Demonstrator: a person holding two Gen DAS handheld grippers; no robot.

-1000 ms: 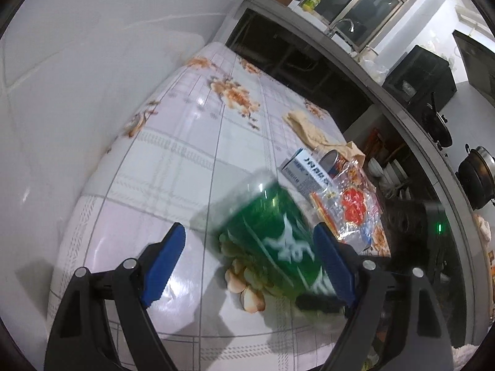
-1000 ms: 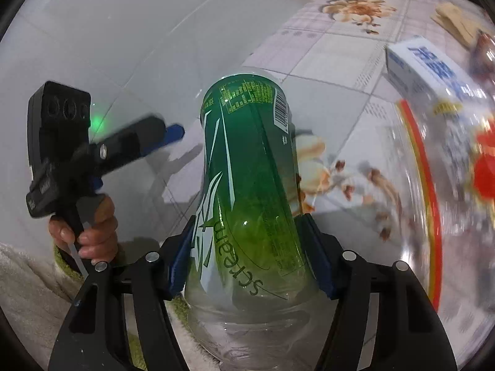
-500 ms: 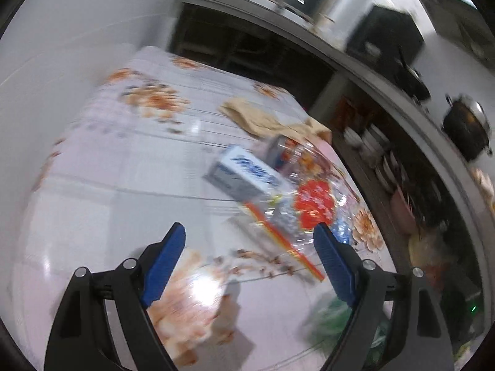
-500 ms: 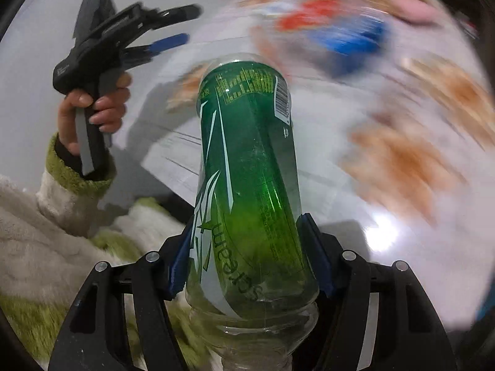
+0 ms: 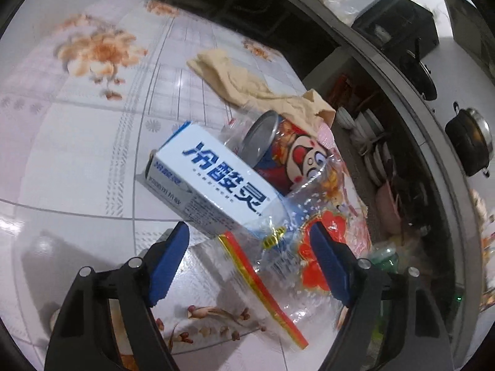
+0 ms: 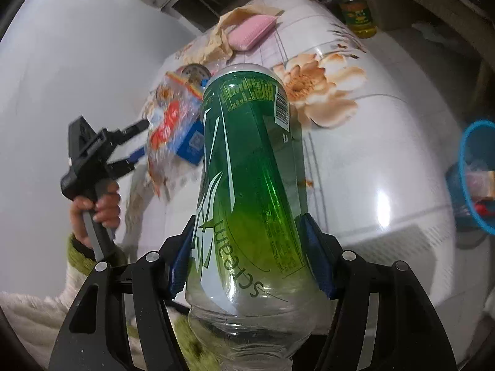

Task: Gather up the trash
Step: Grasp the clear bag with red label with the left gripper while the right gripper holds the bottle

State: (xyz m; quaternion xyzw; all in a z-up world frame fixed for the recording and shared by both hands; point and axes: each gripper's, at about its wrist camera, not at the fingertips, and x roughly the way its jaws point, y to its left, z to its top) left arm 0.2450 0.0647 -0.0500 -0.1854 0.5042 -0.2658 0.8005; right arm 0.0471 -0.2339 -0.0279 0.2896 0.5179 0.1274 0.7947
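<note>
My right gripper (image 6: pixel 250 256) is shut on a green plastic bottle (image 6: pixel 247 170) and holds it up above the flowered table (image 6: pixel 386 160). My left gripper (image 5: pixel 250 256) is open, low over the table, just short of a pile of trash: a white and blue carton (image 5: pixel 213 182), a cartoon-printed can (image 5: pixel 287 151) on its side, and a clear plastic bag (image 5: pixel 287 256) with a red strip. The same pile shows in the right wrist view, with the bag (image 6: pixel 170 123) by the left gripper (image 6: pixel 139 142).
A blue bin (image 6: pixel 476 179) with trash in it stands at the table's right edge. A beige cloth (image 5: pixel 253 86) and a pink sponge (image 6: pixel 250 34) lie at the far end. An oil bottle (image 6: pixel 355 12) stands beyond. Shelves with dishes (image 5: pixel 371 154) run alongside.
My right gripper lifted the green bottle off the table and swung it to the right toward the blue bin. My left gripper moved forward to the carton and bag.
</note>
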